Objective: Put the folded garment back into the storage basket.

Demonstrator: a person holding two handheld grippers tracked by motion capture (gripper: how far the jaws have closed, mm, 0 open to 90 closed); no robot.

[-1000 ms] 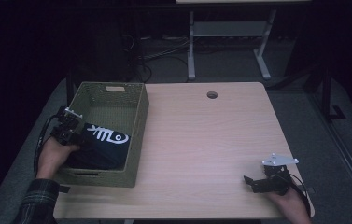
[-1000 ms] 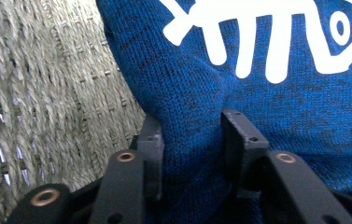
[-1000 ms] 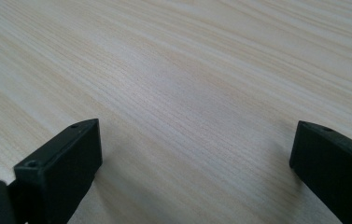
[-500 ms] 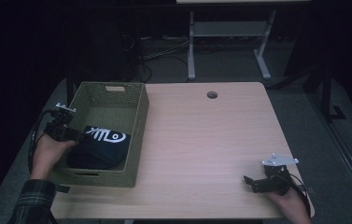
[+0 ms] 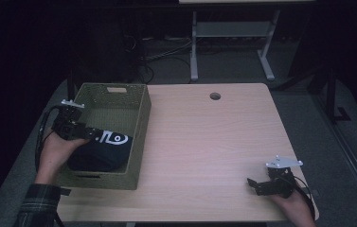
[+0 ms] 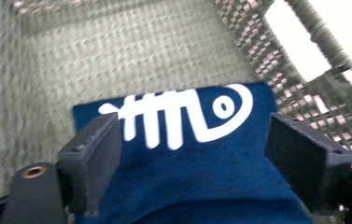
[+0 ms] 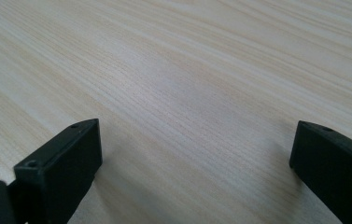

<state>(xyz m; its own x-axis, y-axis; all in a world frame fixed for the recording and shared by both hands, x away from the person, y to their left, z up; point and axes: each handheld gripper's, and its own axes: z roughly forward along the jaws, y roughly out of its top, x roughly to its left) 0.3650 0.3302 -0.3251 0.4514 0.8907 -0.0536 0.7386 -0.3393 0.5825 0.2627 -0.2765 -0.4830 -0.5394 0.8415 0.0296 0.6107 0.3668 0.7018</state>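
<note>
Tabletop (image 5: 204, 142): light wood, with a small round hole (image 5: 215, 96) near the far edge. From the basket to the right edge the surface is bare and gives wide room.

Basket (image 5: 138, 137): woven, green-grey, standing at the left edge of the tabletop. It reaches from near the far left corner almost to the near edge. Its right wall borders the bare wood.

Cloth (image 6: 201, 177): dark blue, folded, with a white printed mark. It lies on the basket floor in the near half, close to the right wall. The far half of the basket floor is free.

Left gripper (image 5: 84, 133): held over the left rim of the basket, jaws pointing inward above the cloth. In the left gripper view the two jaws stand wide apart, one at each side of the cloth, and grip nothing. I cannot tell if they touch the fabric.

Right gripper (image 5: 256, 185): low over the tabletop near the near right corner, well apart from the basket. Its jaws are spread wide, with only bare wood between them.

Hands: the left hand (image 5: 58, 153) is outside the basket's left wall; the right hand (image 5: 292, 203) is at the near edge.
</note>
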